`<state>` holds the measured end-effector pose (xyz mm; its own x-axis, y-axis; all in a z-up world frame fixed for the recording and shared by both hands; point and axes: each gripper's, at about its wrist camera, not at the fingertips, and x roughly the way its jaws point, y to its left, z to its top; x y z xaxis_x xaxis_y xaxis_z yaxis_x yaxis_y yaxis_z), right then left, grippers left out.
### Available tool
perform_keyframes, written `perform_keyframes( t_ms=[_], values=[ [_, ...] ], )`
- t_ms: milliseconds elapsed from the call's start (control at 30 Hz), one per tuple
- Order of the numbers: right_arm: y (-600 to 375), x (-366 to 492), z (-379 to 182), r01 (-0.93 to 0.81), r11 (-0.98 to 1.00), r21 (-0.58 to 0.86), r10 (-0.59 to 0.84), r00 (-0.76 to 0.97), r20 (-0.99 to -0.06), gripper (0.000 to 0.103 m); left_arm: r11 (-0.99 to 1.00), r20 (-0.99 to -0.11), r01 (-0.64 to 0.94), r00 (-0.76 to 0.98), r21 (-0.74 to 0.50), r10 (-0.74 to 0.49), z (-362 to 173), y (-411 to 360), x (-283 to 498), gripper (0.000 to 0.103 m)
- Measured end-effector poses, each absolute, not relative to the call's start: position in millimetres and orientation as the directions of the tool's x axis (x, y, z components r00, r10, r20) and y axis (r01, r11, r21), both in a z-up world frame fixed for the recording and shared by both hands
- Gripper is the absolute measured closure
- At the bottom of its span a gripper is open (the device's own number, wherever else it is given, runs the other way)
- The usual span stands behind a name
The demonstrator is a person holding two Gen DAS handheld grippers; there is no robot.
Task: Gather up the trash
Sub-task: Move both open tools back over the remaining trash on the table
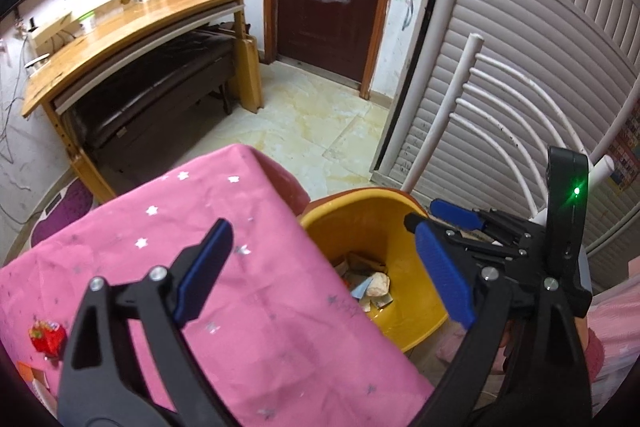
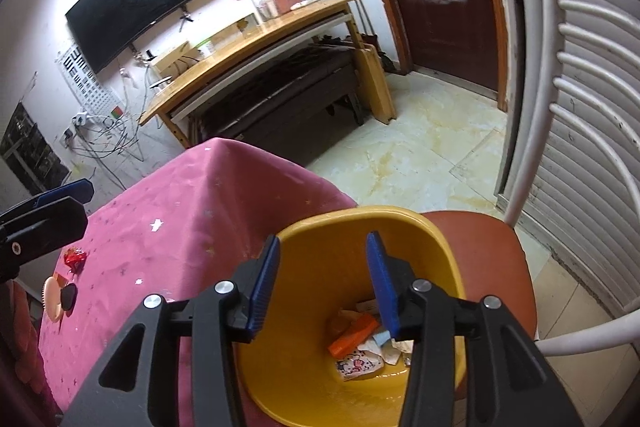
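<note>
Pink cloth with small silver stars covers the square table (image 1: 256,307), which fills the near left of both views and serves as the surface the trash is picked from. Just right of its edge, a rust-brown chair seat (image 2: 496,267) with a white curved-bar back carries a yellow plastic bin (image 2: 360,227), apparently raised there so its mouth sits level with the tabletop and within easy reach of both hands. At the bin's bottom lies collected trash (image 2: 368,343): an orange wrapper, a printed white packet, crumpled paper scraps.

Over the bin's mouth hangs the right gripper (image 2: 322,283), pointing down into it, its blue-padded jaws partly apart with nothing between them, a posture that suits a drop into the bin. The left gripper (image 1: 320,267) hovers above the table's right edge, jaws wide and empty, straddling the line between cloth and bin.

Trash that remains sits at the table's near left: a crumpled red foil wrapper (image 1: 46,337), with orange scraps (image 1: 30,371) beside it and a round peach-coloured disc (image 2: 52,301) nearby. Judging by this, collection is partway done.
</note>
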<state>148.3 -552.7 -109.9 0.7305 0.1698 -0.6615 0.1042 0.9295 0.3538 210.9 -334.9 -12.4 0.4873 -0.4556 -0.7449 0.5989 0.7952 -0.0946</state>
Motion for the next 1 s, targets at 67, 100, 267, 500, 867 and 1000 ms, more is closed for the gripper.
perform_keyframes(
  t_ms=[67,100,267,500,867,1000],
  values=[
    [-544,147,-104,0.083,0.935,0.345,0.175,0.738,-0.651,0.059,0.799,-0.736,0.592,0.495,-0.104,-0.462,-8,-324,209,0.015],
    [-540,147,-101,0.079,0.937,0.341,0.173,0.743,-0.647,0.058,0.802,-0.731,0.588,0.500,-0.107,-0.464,-6,-319,207,0.015],
    [-515,145,-89,0.037,0.951,0.306,0.173,0.756,-0.632,0.057,0.824,-0.707,0.560,0.550,-0.083,-0.445,3,-281,202,0.014],
    [-480,145,-74,-0.024,0.969,0.248,0.178,0.761,-0.623,0.053,0.864,-0.679,0.500,0.613,-0.061,-0.403,9,-213,198,0.010],
    [-418,160,-61,-0.118,0.972,0.204,0.222,0.744,-0.630,0.051,0.914,-0.649,0.407,0.697,0.008,-0.304,32,-125,210,0.010],
    [-383,171,-51,-0.186,0.966,0.179,0.258,0.733,-0.630,0.051,0.926,-0.641,0.375,0.720,0.035,-0.268,35,-91,207,0.010]
  ],
)
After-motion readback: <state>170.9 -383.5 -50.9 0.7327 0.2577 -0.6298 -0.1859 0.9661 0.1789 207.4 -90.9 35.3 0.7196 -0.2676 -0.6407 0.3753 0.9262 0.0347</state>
